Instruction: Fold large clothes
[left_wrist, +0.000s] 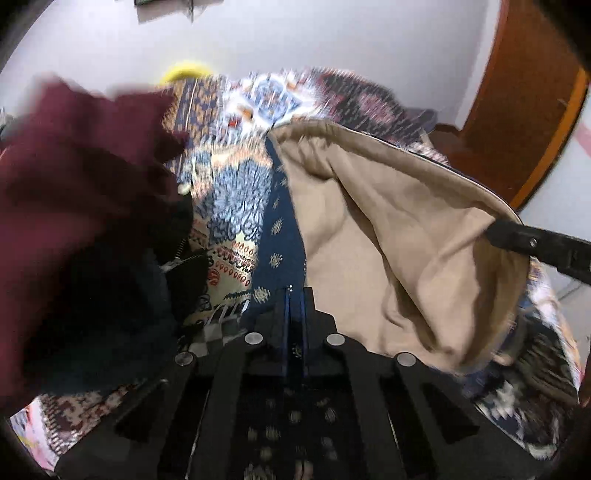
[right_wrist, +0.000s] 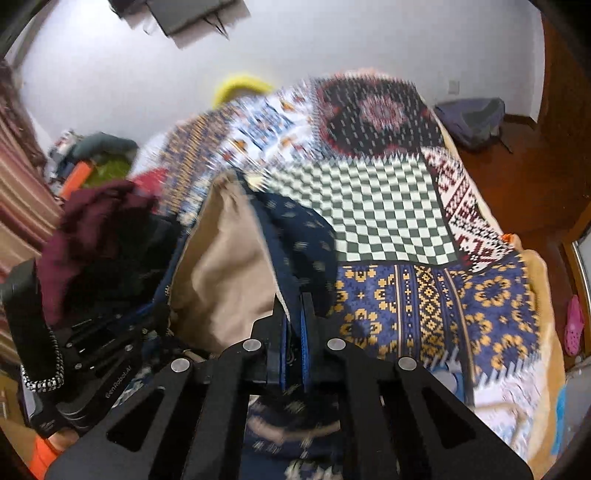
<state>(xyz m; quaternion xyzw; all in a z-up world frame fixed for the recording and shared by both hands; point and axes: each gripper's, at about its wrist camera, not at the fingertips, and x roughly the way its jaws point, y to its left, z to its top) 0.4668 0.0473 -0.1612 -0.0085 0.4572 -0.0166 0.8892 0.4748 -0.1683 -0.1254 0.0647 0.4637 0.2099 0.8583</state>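
Nearest the lens in each wrist view, the blue-padded jaws are pressed together on an edge of a navy patterned garment (right_wrist: 295, 236) with a tan lining (left_wrist: 388, 229). The left tongs (left_wrist: 295, 306) are clenched on one part of its edge, the right tongs (right_wrist: 294, 314) on another. The garment hangs lifted between the two grips, above the bed's patchwork quilt (right_wrist: 424, 288), and bags open so the tan lining shows; it is neither spread flat nor creased.

A heap of maroon cloth (left_wrist: 74, 155) over dark clothing sits toward the left side of the bed, unsorted. No folded stack is visible anywhere on the quilt.

In my judgement the task is at an early stage: this piece is only picked up, and laying it flat, folding it and working through the heap remain.
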